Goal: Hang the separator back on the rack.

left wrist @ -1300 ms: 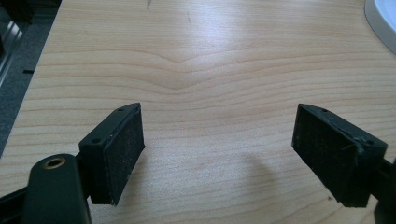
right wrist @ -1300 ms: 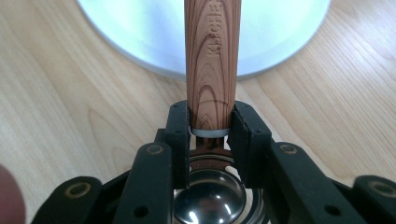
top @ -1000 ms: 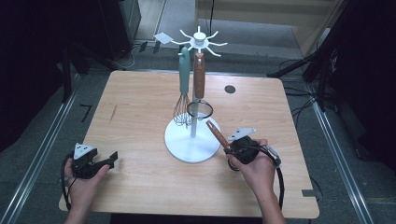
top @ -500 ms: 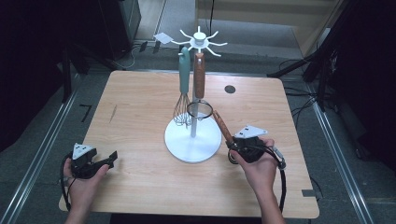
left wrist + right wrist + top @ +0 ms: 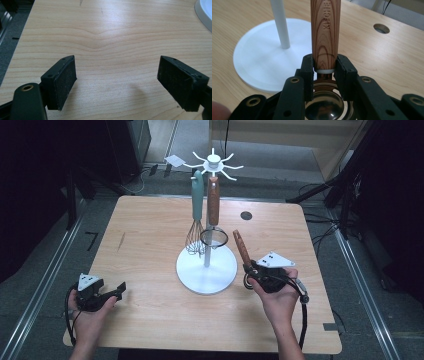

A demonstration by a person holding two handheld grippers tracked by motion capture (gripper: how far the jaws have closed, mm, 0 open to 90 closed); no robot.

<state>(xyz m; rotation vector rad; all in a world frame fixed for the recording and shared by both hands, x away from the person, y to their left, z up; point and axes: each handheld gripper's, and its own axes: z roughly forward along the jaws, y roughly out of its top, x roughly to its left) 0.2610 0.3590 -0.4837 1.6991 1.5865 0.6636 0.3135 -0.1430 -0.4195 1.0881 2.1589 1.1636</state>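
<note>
Inspection is running left to right across the table (image 5: 150, 225). Near the front left corner, the left gripper (image 5: 118, 289) is resting in the person's left hand (image 5: 87, 312); in the left gripper view its jaws are standing wide apart over bare wood with nothing between them, and it is taking no part in the work.

At mid-table the white rack (image 5: 207, 269) is standing on its round base, with hook arms spreading from the top of its pole. Two utensils are already hanging there: a whisk with a teal handle (image 5: 197, 197) and a strainer with a wooden handle (image 5: 214, 202), side by side and close to the pole.

Just right of the rack base, toward the front right part of the table, the right gripper (image 5: 248, 271) is sitting in the person's right hand (image 5: 277, 292). Its jaws are pressing on the lower end of the wooden-handled utensil (image 5: 325, 32), right above the white collar, with a shiny metal bowl (image 5: 324, 108) showing behind them. The handle is pointing up and away, tilted toward the rack.

Judgement: two pieces are hanging and this third is in hand but not yet hooked. Raising it to a free arm and catching its handle end there is what is left.
</note>
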